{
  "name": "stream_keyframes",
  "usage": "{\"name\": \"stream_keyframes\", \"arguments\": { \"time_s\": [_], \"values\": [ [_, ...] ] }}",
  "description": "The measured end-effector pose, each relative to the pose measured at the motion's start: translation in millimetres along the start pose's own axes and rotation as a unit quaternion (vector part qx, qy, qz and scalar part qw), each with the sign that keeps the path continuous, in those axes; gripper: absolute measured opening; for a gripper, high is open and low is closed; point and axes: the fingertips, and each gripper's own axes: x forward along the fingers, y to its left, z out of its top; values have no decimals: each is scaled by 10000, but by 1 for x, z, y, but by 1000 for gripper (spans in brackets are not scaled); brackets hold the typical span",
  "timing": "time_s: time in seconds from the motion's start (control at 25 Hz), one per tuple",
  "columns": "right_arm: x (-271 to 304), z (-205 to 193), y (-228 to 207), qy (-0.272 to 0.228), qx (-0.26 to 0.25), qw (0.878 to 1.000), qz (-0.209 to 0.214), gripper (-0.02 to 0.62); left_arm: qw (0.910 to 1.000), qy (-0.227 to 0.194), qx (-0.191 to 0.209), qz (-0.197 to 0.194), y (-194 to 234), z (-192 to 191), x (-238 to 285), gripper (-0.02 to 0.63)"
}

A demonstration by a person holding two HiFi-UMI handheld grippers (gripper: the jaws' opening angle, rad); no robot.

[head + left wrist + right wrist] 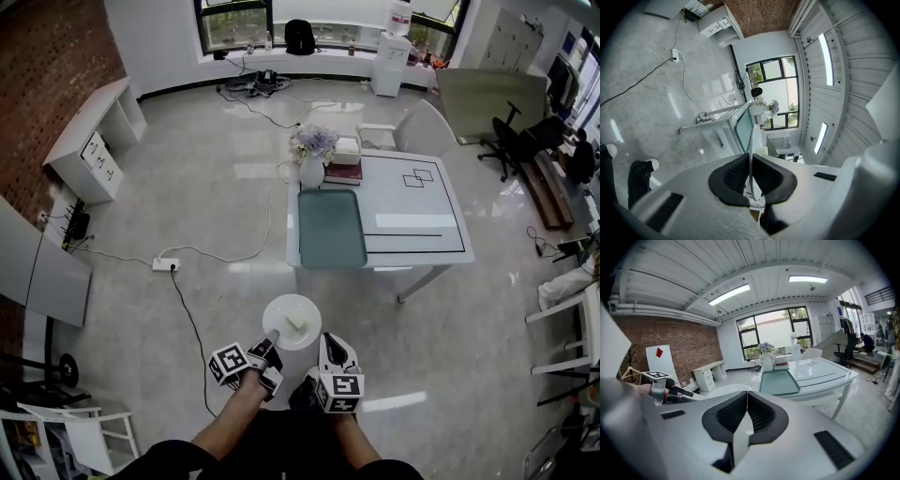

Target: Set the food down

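Note:
A round white plate [291, 322] carries a pale block of food [296, 321] and hangs over the floor in front of me. My left gripper [270, 343] is shut on the plate's near-left rim. In the left gripper view the plate [753, 140] stands edge-on between the pads. My right gripper [327, 343] is beside the plate's right rim, jaws together, with no grip on it that I can see. In the right gripper view the plate [724, 391] lies just left of the shut jaws of my right gripper [747, 397]. The left gripper [670, 391] shows at that view's left.
A white glass-topped table [412, 211] stands ahead with a green tray [331, 228] at its near-left corner. A vase of flowers [314, 145] and stacked books [343, 172] sit behind the tray. A power strip [166, 264] and cables cross the floor at the left.

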Motion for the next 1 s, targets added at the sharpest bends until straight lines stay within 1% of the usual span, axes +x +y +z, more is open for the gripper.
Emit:
{"name": "stream_keyframes", "arguments": {
  "time_s": [0.2, 0.36, 0.64, 1.0],
  "values": [
    [13, 12, -39, 17, -44, 9999, 108, 9, 9999, -162, -25, 20, -12, -6, 35, 17],
    [18, 18, -64, 24, -31, 9999, 141, 9, 9998, -181, 7, 30, -20, -15, 56, 17],
    [18, 20, -78, -9, 59, 9998, 187, 9, 9998, -178, 68, 61, -29, -21, 72, 17],
    [23, 26, -103, -40, 97, 9999, 81, 9, 9999, -148, 79, 26, -36, -24, 94, 17]
  ]
}}
